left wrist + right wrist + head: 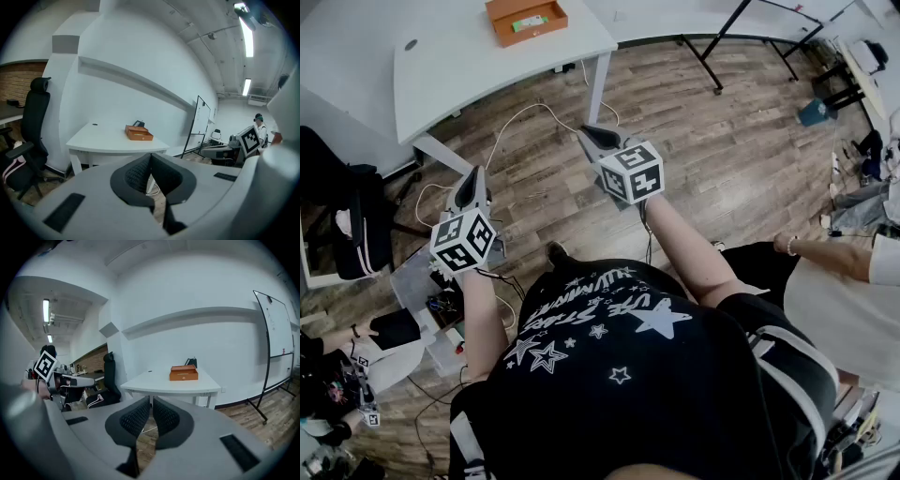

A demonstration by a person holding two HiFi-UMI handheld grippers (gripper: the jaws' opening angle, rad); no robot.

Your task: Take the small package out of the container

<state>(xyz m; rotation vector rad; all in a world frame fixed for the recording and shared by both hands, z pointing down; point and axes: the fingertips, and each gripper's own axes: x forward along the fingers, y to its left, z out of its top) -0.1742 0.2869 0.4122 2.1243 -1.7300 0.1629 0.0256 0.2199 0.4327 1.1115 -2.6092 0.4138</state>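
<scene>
An open orange box [526,21] sits on the far end of a white table [469,75], and a small green package [528,22] lies inside it. Both grippers hang over the wooden floor, well short of the table. My left gripper [472,183] is shut with nothing in it, and my right gripper [591,136] is shut and empty too. In the left gripper view the orange box [138,133] stands beyond the closed left gripper [150,157]. The right gripper view has the orange box [183,373] on the table [164,383], far past the right gripper [152,400].
A black office chair [33,117] stands left of the table. A whiteboard on a black frame [276,329] is off to the right. White cables [525,117] trail on the floor by the table leg. Another person [834,281] is close on my right, and clutter [431,300] lies lower left.
</scene>
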